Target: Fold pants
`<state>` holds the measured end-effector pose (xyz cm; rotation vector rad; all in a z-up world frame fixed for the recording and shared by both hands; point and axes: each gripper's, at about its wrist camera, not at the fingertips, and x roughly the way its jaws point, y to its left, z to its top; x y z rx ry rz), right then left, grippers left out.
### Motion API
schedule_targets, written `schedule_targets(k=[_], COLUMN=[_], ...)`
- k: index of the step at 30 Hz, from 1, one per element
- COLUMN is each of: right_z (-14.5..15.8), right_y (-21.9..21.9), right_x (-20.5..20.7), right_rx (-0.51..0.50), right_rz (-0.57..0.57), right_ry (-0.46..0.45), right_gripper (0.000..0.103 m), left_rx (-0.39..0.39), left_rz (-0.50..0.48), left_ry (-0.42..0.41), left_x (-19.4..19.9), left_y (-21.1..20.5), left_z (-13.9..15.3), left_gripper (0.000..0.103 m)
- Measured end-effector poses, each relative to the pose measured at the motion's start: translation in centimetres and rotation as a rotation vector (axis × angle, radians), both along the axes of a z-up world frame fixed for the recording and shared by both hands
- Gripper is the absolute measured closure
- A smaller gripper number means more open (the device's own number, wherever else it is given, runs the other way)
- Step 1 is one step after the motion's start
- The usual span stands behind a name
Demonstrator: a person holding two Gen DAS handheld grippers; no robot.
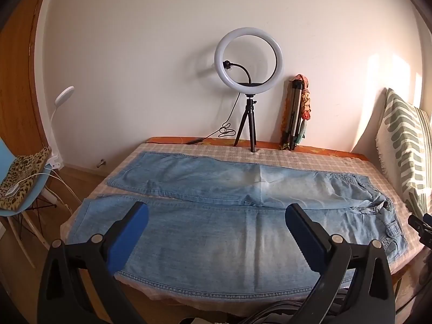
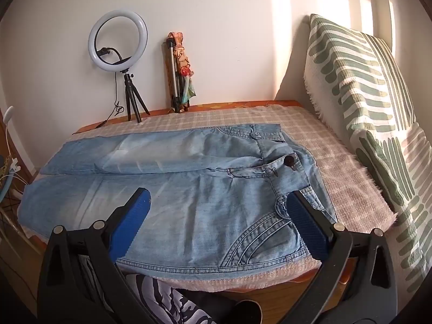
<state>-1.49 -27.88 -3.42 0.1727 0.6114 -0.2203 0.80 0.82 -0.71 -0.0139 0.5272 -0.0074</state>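
Note:
Light blue denim pants (image 1: 216,232) lie flat and spread on a table with a checked cloth (image 1: 283,156), legs to the left, waist to the right. In the right wrist view the pants (image 2: 189,189) show the waistband, a dark button (image 2: 290,160) and a front pocket. My left gripper (image 1: 216,210) is open and empty, above the near leg. My right gripper (image 2: 218,198) is open and empty, above the hip area near the waist. The right gripper's tip also shows at the right edge of the left wrist view (image 1: 421,224).
A ring light on a small tripod (image 1: 249,81) and a folded tripod with a scarf (image 1: 295,113) stand at the table's back by the wall. A green-striped cushion (image 2: 364,108) leans at the right. A blue chair with leopard cloth (image 1: 24,178) stands at the left.

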Motion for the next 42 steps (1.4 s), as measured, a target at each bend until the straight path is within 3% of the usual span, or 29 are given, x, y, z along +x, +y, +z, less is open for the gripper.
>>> schedule_targets(k=[42], right_z=[-0.18], right_y=[0.43], right_x=[0.33], right_rx=[0.024], right_rz=[0.005], right_ry=[0.005], right_gripper=[0.0], left_rx=[-0.011], left_rz=[0.001], left_ry=[0.008], left_x=[0.33], left_y=[0.46], left_z=[-0.02], left_gripper=[0.0])
